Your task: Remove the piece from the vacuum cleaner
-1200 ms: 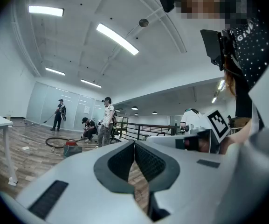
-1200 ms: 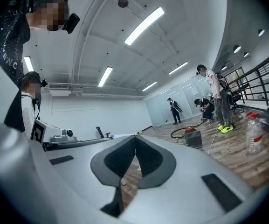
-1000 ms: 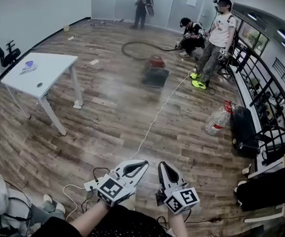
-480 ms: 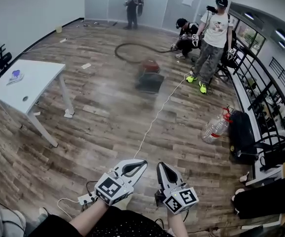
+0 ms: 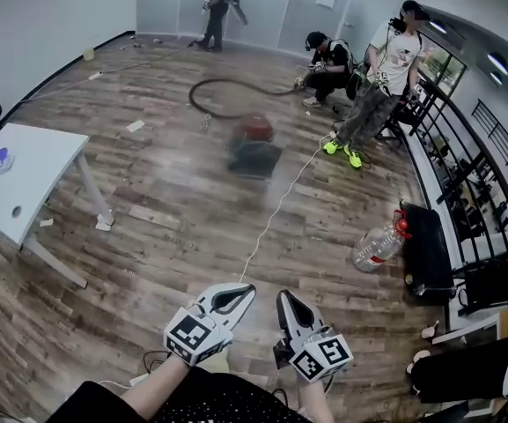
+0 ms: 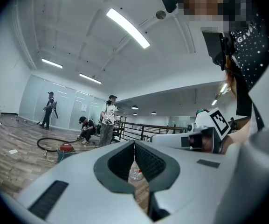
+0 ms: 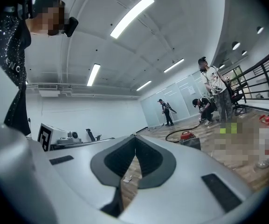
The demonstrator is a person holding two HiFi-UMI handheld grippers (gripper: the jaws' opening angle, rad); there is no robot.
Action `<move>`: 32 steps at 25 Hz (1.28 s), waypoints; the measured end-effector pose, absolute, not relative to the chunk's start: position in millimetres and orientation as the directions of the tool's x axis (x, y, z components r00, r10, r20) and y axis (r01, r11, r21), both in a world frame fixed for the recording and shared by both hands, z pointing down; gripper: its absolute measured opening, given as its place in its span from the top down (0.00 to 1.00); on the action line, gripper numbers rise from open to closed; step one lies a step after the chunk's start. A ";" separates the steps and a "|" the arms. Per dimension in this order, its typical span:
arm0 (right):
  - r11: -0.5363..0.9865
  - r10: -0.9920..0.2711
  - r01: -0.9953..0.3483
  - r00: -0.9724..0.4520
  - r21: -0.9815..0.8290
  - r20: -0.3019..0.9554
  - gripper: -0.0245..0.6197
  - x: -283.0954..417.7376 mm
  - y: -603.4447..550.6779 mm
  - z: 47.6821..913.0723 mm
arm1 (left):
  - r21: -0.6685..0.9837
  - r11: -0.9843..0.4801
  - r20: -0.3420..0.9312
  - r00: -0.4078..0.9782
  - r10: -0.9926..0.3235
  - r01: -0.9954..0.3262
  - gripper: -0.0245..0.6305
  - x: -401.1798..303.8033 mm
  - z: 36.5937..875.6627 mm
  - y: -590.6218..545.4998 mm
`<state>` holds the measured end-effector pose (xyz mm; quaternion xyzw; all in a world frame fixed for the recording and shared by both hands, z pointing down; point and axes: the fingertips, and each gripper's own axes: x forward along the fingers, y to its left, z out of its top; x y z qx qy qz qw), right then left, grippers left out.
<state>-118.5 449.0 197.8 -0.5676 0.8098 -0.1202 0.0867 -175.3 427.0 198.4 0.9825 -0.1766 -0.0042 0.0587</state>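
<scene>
The red vacuum cleaner (image 5: 254, 143) stands on the wooden floor in the middle distance, with its black hose (image 5: 214, 86) curling away behind it and a white cord (image 5: 276, 210) running toward me. It also shows small in the left gripper view as the vacuum cleaner (image 6: 66, 149) and in the right gripper view as the vacuum cleaner (image 7: 189, 138). My left gripper (image 5: 248, 290) and right gripper (image 5: 282, 296) are held side by side low in the head view, far from the vacuum. Both are shut with nothing between the jaws.
A white table (image 5: 20, 183) stands at the left. A large plastic bottle (image 5: 375, 247) and a black bag (image 5: 426, 249) lie at the right beside a black railing (image 5: 474, 183). Three people (image 5: 372, 77) are at the far end of the room.
The view has moved forward and swung a little right: the table has slid left and the vacuum sits closer. Both grippers keep their place, still shut.
</scene>
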 end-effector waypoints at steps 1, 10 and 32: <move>0.324 -0.942 -0.899 -0.337 -0.296 -0.007 0.94 -113.3 437.9 199.1 | 0.116 -0.932 0.012 0.939 -0.344 -0.343 0.95 -170.9 199.1 415.1; 0.320 -0.943 -0.894 -0.331 -0.313 -0.017 0.94 -75.4 370.7 207.1 | 0.138 -0.933 0.045 0.943 -0.330 -0.333 0.95 -143.0 212.0 347.1; 0.428 -0.897 -0.841 -0.440 -0.330 -0.042 0.94 118.0 135.6 205.5 | 0.151 -0.897 0.047 0.909 -0.414 -0.416 0.95 43.8 218.9 112.1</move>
